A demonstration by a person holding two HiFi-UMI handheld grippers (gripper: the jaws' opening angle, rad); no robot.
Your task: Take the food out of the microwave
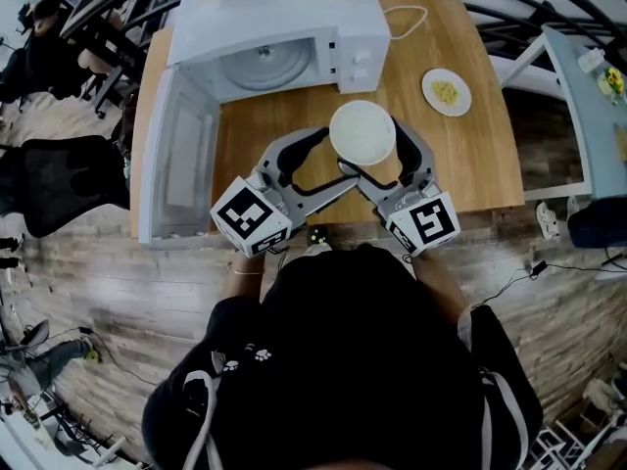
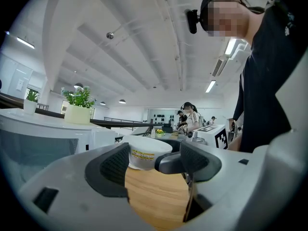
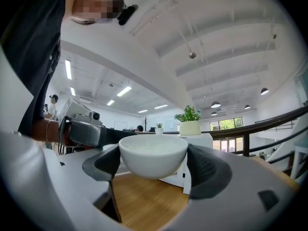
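- Two jaws of the right gripper point(image 3: 154, 164) clamp the sides of the white bowl point(image 1: 362, 130), holding it above the wooden table point(image 1: 470, 164).
- Left gripper point(image 2: 156, 170) has its jaws spread and grips nothing; the bowl sits just past its tips.
- Right of the right gripper, well apart, lies a small plate point(image 1: 447, 92) of yellow food.
- Beyond both grippers stands the microwave point(image 1: 294, 37), door point(image 1: 181, 160) swung wide.
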